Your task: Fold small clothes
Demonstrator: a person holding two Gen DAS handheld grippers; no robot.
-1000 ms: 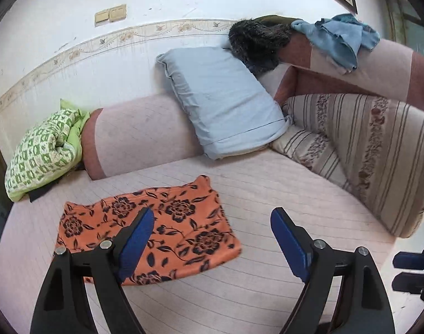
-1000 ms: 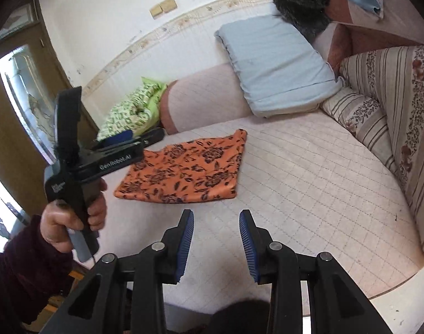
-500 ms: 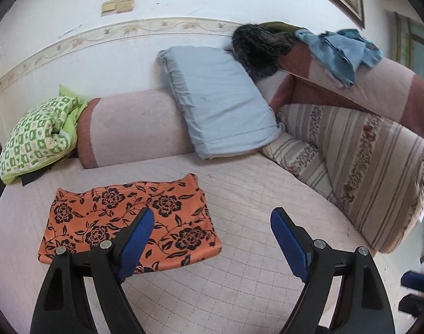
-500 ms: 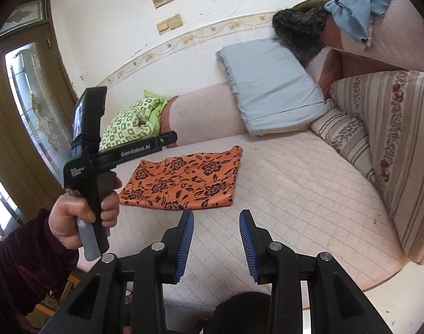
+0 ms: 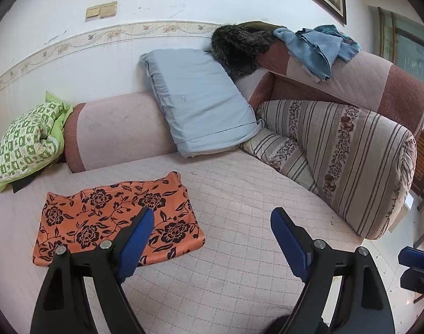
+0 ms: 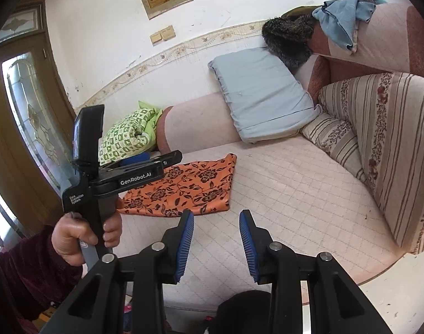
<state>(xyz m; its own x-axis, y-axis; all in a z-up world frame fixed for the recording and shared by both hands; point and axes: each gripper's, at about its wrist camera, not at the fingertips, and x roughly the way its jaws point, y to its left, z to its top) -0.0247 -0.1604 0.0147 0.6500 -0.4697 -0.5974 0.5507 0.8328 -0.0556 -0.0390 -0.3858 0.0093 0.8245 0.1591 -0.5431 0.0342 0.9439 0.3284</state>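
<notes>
The quilted pink sofa seat (image 5: 239,194) is taking up most of both views, with its bolster and cushions lining the back and the right side. A light blue pillow (image 5: 200,105) is leaning against the back, a green patterned cushion (image 5: 22,144) is sitting in the far left corner, and a blue garment (image 5: 317,47) is lying crumpled over the top of the backrest beside a dark furry item (image 5: 239,47). The orange floral cloth (image 5: 117,217) is lying flat on the left part of the seat as a neat rectangle with a doubled, rounded edge along its near side; judging from this, its fold is reading as complete. The blue garment is hanging unfolded and well apart from both tools, so it is probably standing as the remaining item, though the pictures are not confirming that it belongs to the task. The left gripper (image 5: 209,239) is hanging above the near edge of the seat with its jaws spread wide and nothing between them, its left finger overlapping the orange cloth in the view without visibly touching it. The right gripper (image 6: 216,239) is hovering over bare seat in front of the cloth, its jaws standing partly apart and gripping nothing. The person's hand (image 6: 81,236) is grasping the left tool's handle.
</notes>
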